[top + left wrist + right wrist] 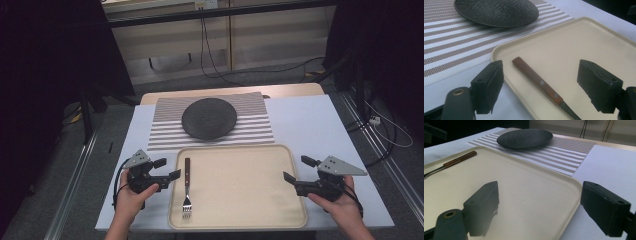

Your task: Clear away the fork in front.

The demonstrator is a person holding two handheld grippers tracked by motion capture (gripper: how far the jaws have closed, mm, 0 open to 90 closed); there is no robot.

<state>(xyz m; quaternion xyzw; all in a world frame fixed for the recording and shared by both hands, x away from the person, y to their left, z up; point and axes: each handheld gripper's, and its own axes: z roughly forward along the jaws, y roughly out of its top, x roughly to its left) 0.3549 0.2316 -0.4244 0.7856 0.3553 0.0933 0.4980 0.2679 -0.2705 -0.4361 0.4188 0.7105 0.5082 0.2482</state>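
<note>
A fork (187, 186) with a brown wooden handle (537, 80) lies at the left side of a cream tray (240, 220), tines toward me. My left gripper (167, 169) is open just off the tray's left edge, its jaws standing either side of the fork handle in the left gripper view (541, 87). My right gripper (299, 168) is open at the tray's right edge (571, 185), holding nothing (539, 207). A dark round plate (209, 118) rests on a striped placemat (250, 131) behind the tray. The fork (454, 163) lies far left in the right gripper view.
The white tabletop (310, 125) has bare room to the right of the placemat. Cables (215, 65) run over the floor beyond the table, and dark stands flank both sides.
</note>
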